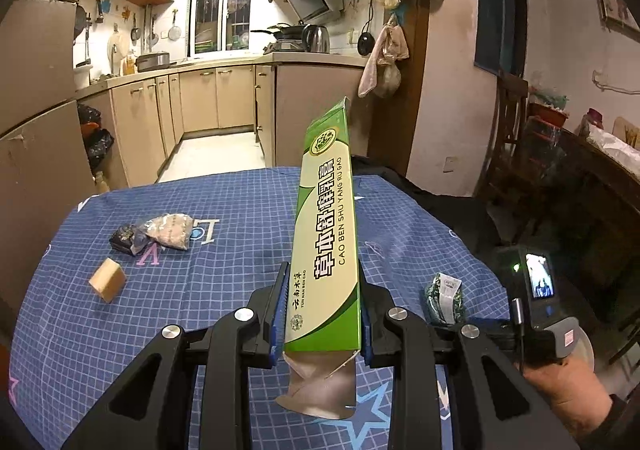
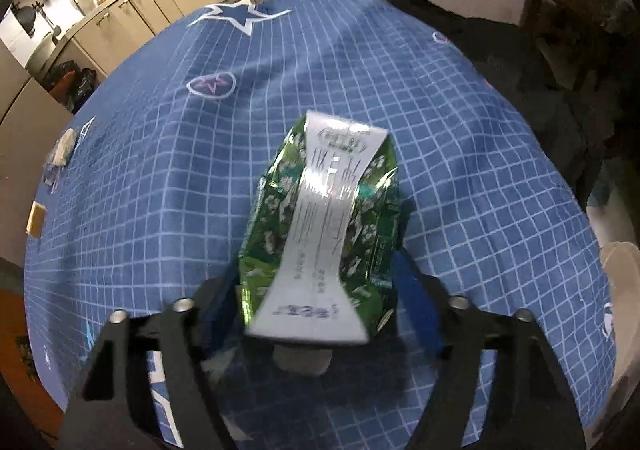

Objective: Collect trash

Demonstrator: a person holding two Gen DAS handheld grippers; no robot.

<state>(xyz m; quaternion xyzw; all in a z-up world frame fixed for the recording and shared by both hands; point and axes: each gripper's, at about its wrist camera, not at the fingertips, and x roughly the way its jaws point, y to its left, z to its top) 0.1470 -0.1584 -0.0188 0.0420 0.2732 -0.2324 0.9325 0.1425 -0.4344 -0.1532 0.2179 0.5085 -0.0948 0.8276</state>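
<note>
Left tongs (image 1: 324, 314) gripping box (image 1: 326, 234), right tongs (image 2: 320, 314) gripping packet (image 2: 324, 226)

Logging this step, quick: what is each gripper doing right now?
Left gripper: closed on the long green and cream box, held above the table.
Right gripper: closed on the crumpled green carton.

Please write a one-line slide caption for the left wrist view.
Left gripper clamps a long green box above the blue checked tablecloth, where a small tan box and wrappers remain.
</note>
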